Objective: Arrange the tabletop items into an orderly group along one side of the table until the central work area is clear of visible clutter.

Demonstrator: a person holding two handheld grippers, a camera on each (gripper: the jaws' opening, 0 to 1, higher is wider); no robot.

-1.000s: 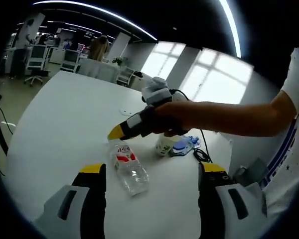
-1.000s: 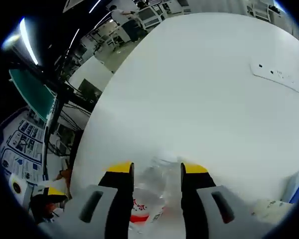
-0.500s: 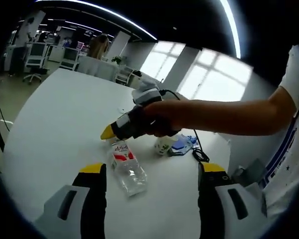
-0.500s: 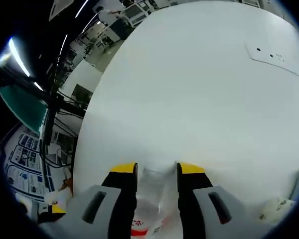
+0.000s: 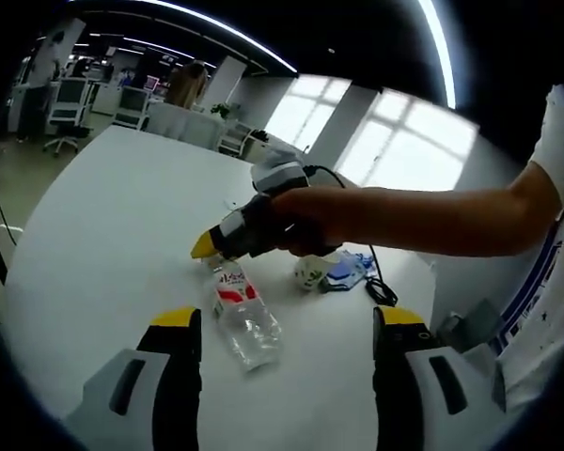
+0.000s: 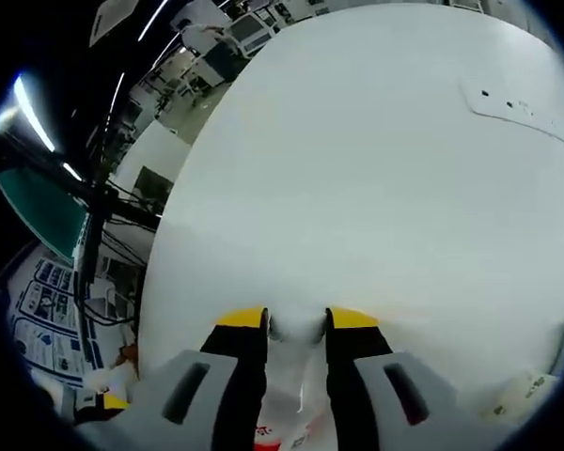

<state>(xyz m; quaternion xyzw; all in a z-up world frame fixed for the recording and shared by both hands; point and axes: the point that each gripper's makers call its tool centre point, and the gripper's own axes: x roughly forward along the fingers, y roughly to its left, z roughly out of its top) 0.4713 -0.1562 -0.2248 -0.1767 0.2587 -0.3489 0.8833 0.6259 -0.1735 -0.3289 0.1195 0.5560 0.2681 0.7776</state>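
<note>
At six o'clock in the left gripper view, the left gripper (image 5: 285, 324) hangs over the white round table (image 5: 103, 235) with its yellow-tipped jaws spread wide and nothing between them. Just ahead, toward twelve o'clock, lies the clear plastic water bottle with a red and white label (image 5: 242, 313), on its side. The right gripper (image 5: 212, 244), held by the person's hand (image 5: 305, 221), comes in from three o'clock and meets the bottle's neck end. In the right gripper view, the right gripper (image 6: 296, 319) has its jaws drawn narrow around the bottle's neck (image 6: 294, 328). Farther off at one o'clock sit a small white patterned cup (image 5: 309, 274), a blue flat object (image 5: 344, 272) and a black cable (image 5: 381, 291).
</note>
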